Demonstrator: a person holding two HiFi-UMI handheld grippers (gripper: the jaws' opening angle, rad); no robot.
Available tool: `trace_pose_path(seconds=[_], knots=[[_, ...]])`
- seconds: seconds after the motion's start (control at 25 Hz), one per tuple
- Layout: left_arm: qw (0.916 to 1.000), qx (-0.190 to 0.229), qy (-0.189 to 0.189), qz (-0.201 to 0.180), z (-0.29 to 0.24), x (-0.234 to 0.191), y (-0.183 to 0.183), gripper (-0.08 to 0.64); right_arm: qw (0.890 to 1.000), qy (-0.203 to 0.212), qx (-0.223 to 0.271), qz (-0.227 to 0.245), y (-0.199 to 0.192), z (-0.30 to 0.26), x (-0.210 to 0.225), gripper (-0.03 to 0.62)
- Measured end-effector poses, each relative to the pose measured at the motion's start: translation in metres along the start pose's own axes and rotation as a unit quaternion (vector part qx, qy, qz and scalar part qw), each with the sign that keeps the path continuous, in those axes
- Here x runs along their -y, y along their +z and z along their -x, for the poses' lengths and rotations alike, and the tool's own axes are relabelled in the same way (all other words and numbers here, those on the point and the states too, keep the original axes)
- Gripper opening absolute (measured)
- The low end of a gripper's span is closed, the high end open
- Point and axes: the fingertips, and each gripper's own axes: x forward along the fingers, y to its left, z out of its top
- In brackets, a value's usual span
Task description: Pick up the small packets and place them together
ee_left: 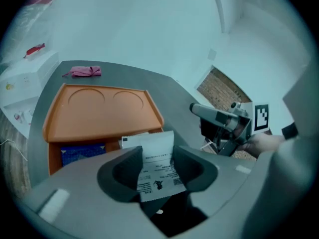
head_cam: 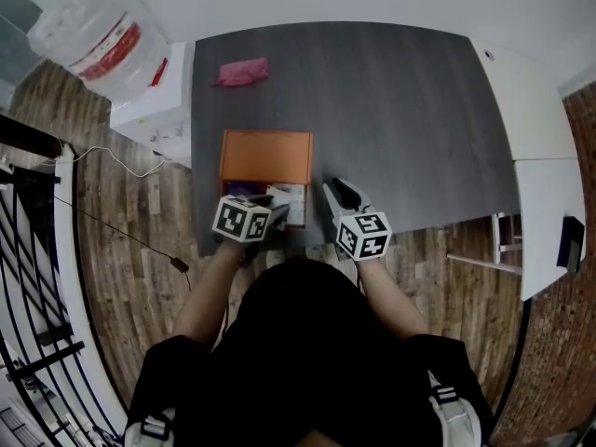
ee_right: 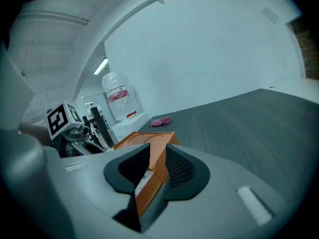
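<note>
Two tools are in play at the near edge of the dark table (head_cam: 400,128). Farthest left, off the table, I see a big clear water jug (head_cam: 93,31) beside a white cabinet (head_cam: 149,101). On the table's far left part lies a pink cloth (head_cam: 242,72), well apart from everything else.

Nearer me sits the orange box (head_cam: 265,152), its top pressed with two round hollows and its near side open. Inside, at the left, a blue packet (ee_left: 82,153) lies flat, with a white packet (ee_left: 130,141) beside it at the opening.

My left gripper (ee_left: 158,162) hangs just in front of that opening. It is pinching a white printed packet (ee_left: 155,148), both pads against its faces. That packet stands upright in the grip with its top edge clear above the jaws.

To the right, my right gripper (ee_right: 152,166) is at the box's near right corner. Its jaws are spread, and the box's side wall stands between them. The wall lies against the ribbed pad. On the other side a gap shows, with a bit of white packet visible through it.
</note>
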Motion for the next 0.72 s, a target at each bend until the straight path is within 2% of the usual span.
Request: trace_pose_path(seconds=[0.32,0.56,0.72], knots=[[0.9973,0.056,0.015,-0.046,0.016,0.003,0.051,0.192,1.000,-0.006,0.011,0.004,0.009,0.002,-0.001,0.101],[0.9943,0.060,0.042,-0.078,0.004,-0.007,0.085,0.192,1.000,-0.019,0.024,-0.002,0.014,0.006,0.004,0.101],[0.9863,0.035,0.081,-0.139,-0.013,-0.019,0.097,0.191,0.999,-0.021,0.025,-0.004,0.014,0.006,0.004,0.098]])
